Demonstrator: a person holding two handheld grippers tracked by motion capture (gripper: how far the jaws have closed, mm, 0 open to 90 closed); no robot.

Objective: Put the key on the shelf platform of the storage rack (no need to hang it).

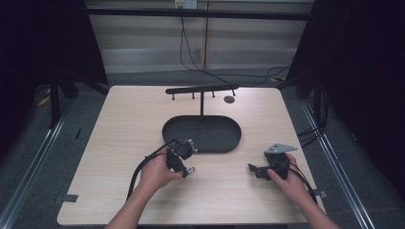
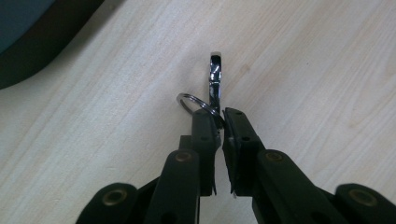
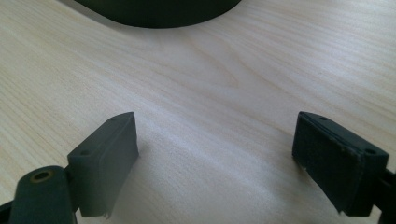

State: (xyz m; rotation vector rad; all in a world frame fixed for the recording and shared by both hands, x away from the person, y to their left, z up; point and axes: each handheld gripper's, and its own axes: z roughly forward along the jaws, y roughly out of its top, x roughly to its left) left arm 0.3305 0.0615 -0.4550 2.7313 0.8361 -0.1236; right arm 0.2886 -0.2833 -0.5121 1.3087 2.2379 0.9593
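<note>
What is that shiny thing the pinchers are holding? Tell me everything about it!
It is a small metal key clip, silvery and mirror-bright. It has two parts: a long narrow snap hook that points away from the jaws, and a thin round split ring joined at its near end. The left hand-held gripper is shut on it where the ring meets the hook. It sits just over the pale wooden table, near the dark oval tray.

Silver key clip (image 2: 215,81), black tray (image 1: 210,143)
</note>
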